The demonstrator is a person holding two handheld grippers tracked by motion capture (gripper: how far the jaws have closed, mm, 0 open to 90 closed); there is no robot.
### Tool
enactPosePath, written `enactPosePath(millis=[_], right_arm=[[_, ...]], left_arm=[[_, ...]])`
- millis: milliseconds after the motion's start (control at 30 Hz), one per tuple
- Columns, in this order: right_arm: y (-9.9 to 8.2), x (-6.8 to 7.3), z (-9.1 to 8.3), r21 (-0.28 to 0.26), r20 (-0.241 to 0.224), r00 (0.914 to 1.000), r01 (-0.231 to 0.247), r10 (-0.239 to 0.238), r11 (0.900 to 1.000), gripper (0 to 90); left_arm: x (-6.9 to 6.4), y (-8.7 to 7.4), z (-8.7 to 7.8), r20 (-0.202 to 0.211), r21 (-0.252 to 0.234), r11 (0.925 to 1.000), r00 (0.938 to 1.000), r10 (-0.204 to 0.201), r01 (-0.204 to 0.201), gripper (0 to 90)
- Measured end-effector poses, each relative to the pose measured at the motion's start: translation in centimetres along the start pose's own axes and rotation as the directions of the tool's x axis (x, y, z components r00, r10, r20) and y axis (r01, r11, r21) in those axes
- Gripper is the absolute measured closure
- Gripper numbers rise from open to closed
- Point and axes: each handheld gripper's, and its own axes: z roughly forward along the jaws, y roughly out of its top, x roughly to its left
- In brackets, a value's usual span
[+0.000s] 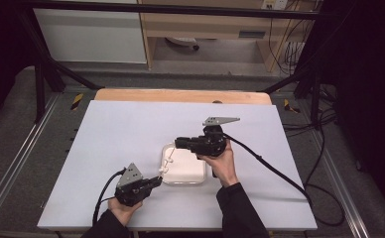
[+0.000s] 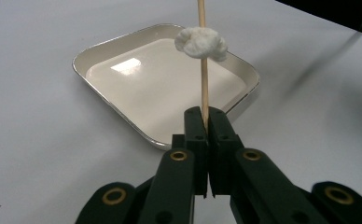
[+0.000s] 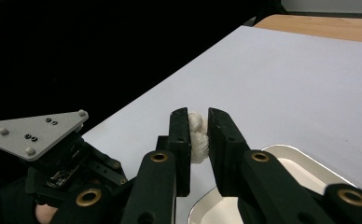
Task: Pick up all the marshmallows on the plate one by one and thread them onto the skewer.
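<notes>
My left gripper (image 1: pixel 160 179) (image 2: pixel 206 114), at the front left of the table, is shut on a thin wooden skewer (image 2: pixel 204 84) that stands up over the near edge of a white square tray (image 1: pixel 200 181) (image 2: pixel 118 105). A white fluffy lump (image 2: pixel 201 43) (image 1: pixel 163 169) is threaded on the skewer above the jaws. My right gripper (image 1: pixel 176 144) (image 3: pixel 198 121) hovers over the tray's far left corner, pointing left, shut on a second white fluffy lump (image 3: pixel 197 135). The tray (image 3: pixel 309 158) lies below it, its inside bare.
A pale sheet (image 1: pixel 131 129) covers the table, with a wooden edge (image 1: pixel 180 95) at the back. A black cable (image 1: pixel 275 171) trails from the right gripper across the table's right side. Dark frame bars (image 1: pixel 41 79) stand at the back corners.
</notes>
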Motion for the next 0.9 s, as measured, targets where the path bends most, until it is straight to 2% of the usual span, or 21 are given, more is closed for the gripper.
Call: enactPosePath(millis=[367, 733, 900], right_arm=[[-0.27, 0.03, 0.31, 0.014, -0.032, 0.9995, -0.006, 0.007, 0.9999, 82.1], [-0.51, 0.24, 0.29, 0.034, -0.070, 0.9975, -0.002, 0.005, 0.9994, 83.4], [-0.58, 0.33, 0.20, 0.039, -0.083, 0.9965, -0.004, 0.007, 0.9992, 83.5]], left_arm=[[-0.16, -0.06, 0.14, -0.005, 0.014, 0.9993, 0.9994, 0.035, -0.035, 88.2], [-0.22, -0.12, 0.23, -0.005, 0.029, 0.9987, 0.9991, 0.043, -0.043, 88.3], [-0.09, -0.07, 0.19, 0.010, 0.030, 0.9992, 0.9996, 0.026, -0.026, 88.4]])
